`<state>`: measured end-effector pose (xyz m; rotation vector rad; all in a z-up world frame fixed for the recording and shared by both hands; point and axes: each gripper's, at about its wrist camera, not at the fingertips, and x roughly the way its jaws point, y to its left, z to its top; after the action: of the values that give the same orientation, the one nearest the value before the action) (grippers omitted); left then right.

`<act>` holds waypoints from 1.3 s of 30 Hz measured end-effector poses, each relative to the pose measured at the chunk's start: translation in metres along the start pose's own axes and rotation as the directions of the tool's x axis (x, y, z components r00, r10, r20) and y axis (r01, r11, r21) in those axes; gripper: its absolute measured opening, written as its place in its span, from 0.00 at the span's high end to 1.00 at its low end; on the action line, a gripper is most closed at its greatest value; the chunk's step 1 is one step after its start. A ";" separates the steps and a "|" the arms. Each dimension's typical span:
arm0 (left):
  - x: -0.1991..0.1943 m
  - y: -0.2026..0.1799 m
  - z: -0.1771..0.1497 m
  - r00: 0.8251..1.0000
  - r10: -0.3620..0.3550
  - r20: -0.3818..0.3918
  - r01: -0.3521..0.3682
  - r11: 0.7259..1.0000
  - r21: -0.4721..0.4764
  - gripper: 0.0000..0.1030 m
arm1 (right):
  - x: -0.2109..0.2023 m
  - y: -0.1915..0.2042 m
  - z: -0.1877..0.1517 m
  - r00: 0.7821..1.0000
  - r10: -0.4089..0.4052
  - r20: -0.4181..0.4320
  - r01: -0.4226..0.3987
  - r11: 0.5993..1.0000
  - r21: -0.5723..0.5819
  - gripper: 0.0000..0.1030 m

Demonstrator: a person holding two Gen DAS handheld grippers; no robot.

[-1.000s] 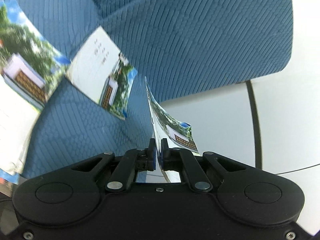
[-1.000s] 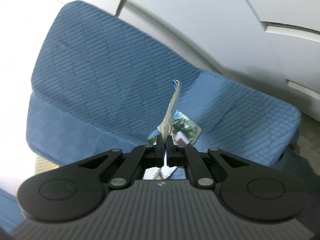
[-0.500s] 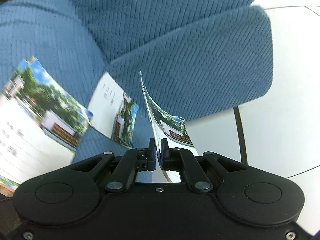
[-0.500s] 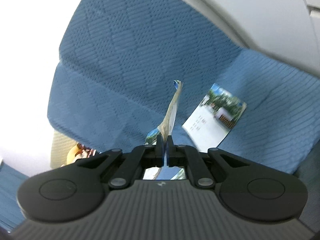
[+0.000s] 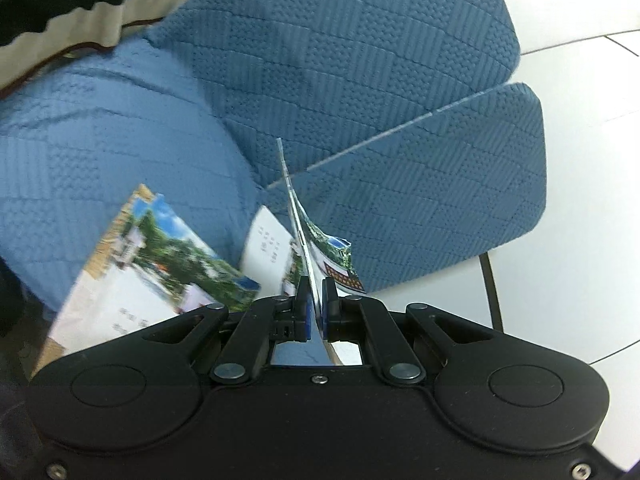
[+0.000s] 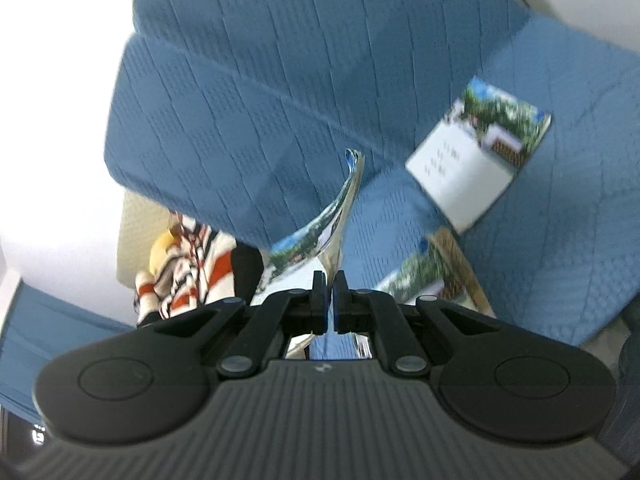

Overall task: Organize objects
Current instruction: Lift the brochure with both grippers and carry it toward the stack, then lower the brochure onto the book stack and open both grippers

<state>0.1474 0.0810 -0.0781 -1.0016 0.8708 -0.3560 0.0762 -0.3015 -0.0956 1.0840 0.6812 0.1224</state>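
Note:
My left gripper (image 5: 315, 300) is shut on a thin photo leaflet (image 5: 298, 216) that stands edge-on between its fingers. Two more leaflets lie on the blue sofa seat: a large one (image 5: 148, 268) at lower left and a small one (image 5: 266, 248) just left of the held one. My right gripper (image 6: 330, 296) is shut on a bent leaflet (image 6: 340, 208) held edge-on above the sofa. In the right wrist view a leaflet (image 6: 476, 156) lies on the seat at upper right and another (image 6: 432, 276) lies close beside the right finger.
The blue quilted sofa (image 5: 360, 80) fills both views, backrest and cushion. A cream and black cushion edge (image 5: 80, 8) is at upper left. A striped plush toy (image 6: 188, 260) sits at the sofa's left. White tiled floor (image 5: 580, 240) lies to the right.
Both grippers have swung across the sofa with their leaflets still held. The loose leaflets have shifted down in the left view and nearer in the right view; the plush toy has come into view.

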 end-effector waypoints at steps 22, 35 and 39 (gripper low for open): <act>0.007 0.098 -0.020 0.986 0.143 -0.087 -0.144 0.989 -0.011 0.96 | 0.046 -0.026 -0.063 0.978 -0.172 -0.120 0.162 0.983 -0.087 0.94; 0.022 0.117 -0.046 0.956 0.254 -0.147 -0.247 0.967 0.066 0.97 | 0.058 -0.052 -0.086 0.946 -0.282 -0.159 0.263 0.956 -0.128 0.93; 0.026 0.114 -0.050 0.948 0.278 -0.157 -0.264 0.959 0.106 0.96 | 0.062 -0.062 -0.089 0.937 -0.307 -0.166 0.287 0.949 -0.133 0.92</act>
<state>0.1117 0.0945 -0.1994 -0.7681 1.1258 -0.2434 0.0605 -0.2367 -0.2018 0.8617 0.9889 -0.0021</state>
